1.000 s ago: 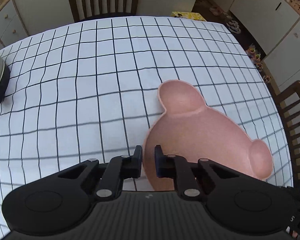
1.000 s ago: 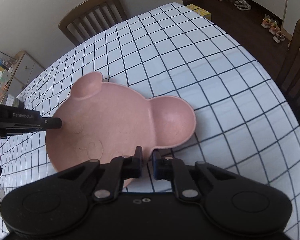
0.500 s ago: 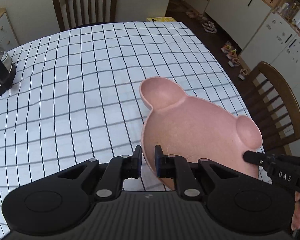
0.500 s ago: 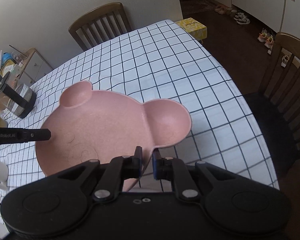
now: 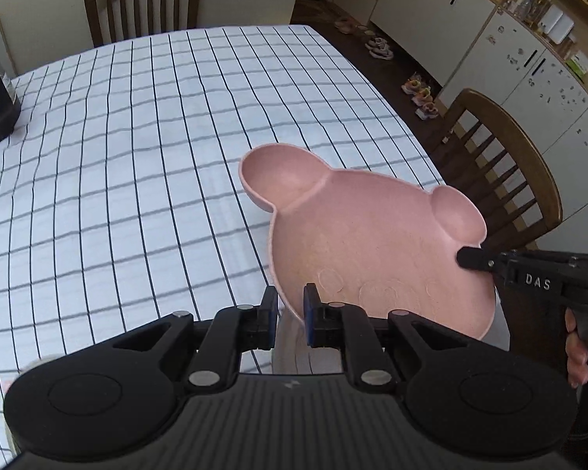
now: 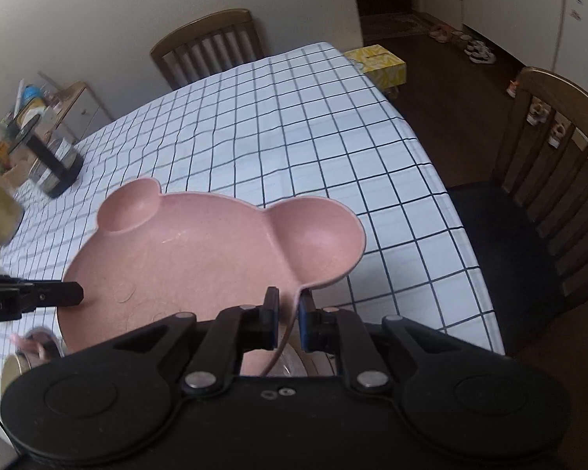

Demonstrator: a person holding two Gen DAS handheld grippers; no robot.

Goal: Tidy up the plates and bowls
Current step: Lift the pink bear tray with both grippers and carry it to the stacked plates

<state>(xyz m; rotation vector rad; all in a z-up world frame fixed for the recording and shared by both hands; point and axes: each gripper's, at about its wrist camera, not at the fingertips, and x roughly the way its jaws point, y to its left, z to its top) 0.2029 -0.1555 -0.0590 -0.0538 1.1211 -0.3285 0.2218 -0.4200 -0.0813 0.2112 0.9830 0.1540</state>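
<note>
**Pink bear plate held over the table's near corner by both grippers**

The pink bear-shaped plastic plate with two round ear compartments hangs above the near corner of the table covered in a white cloth with a black grid, partly past its right edge. Most of the cloth beyond the plate lies bare, giving wide room toward the far side. To the right, a brown wooden slatted chair stands close to the table edge.

The left gripper points steeply down, its jaws clamped on the plate's near rim. The right gripper is pinched on the rim just below one ear, also angled down. A person's fingers wrap its handle.

A black and metal canister sits at the table's far left. A second wooden chair stands at the far end, white cabinets line the wall, and a yellow box rests on the dark floor.
</note>
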